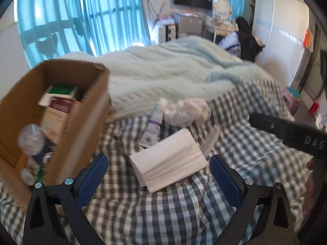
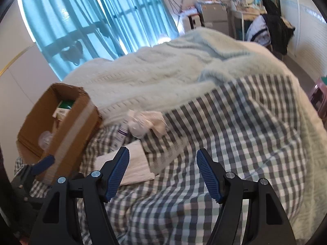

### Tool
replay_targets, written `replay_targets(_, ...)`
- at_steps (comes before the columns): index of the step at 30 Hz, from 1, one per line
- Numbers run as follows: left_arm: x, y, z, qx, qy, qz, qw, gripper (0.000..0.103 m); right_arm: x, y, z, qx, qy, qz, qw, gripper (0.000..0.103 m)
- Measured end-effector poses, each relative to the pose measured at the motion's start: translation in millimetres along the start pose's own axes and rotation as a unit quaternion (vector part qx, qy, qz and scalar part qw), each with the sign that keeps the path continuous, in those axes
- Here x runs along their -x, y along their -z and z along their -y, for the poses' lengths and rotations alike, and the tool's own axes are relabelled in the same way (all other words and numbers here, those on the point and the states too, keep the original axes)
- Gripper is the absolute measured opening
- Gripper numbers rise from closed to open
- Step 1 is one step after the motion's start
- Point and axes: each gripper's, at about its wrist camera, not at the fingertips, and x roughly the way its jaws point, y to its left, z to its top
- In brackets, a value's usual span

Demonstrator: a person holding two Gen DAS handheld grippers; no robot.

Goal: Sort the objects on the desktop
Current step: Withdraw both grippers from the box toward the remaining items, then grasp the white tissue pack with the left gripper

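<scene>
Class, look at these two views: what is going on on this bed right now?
A person is sorting loose items into a cardboard box that stands on the checked bedsheet. The box already holds small cartons and a clear bottle. Still on the sheet are a stack of white tissues, a tube and a crumpled plastic bag. The left gripper is open just short of the tissues. The right gripper is open and holds nothing.

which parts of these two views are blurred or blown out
Left wrist view: the cardboard box and its contents smear with motion blur; the tissue stack stays fairly sharp. Right wrist view: the checked sheet streaks; backlit blue curtains glare. Both bend at the fisheye edges.
</scene>
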Motion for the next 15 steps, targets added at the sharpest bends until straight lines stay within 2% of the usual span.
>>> replay_targets(4,-45,2,9,-0.024,-0.01,-0.029,0.9992,0.102,-39,-3,5,-0.001,0.006,-0.03,1.0,0.068)
replay_targets(9,-100,7,10,-0.069,-0.04,-0.062,0.9949,0.102,-88,-7,8,-0.008,-0.001,-0.074,0.997,0.068)
replay_targets(10,-110,9,8,-0.074,-0.039,-0.078,0.9934,0.102,-100,-8,5,-0.005,0.003,-0.083,0.997,0.067)
replay_targets(11,-120,11,5,-0.076,-0.034,-0.098,0.9916,0.102,-107,-8,3,-0.002,0.011,-0.086,0.996,0.061)
replay_targets(13,-139,16,-6,-0.049,-0.009,-0.135,0.9897,0.102,-126,-8,-5,0.016,0.035,-0.103,0.994,0.059)
replay_targets(15,-142,14,-17,-0.019,0.006,-0.138,0.9903,0.101,-140,-7,-10,0.025,0.046,-0.117,0.992,0.055)
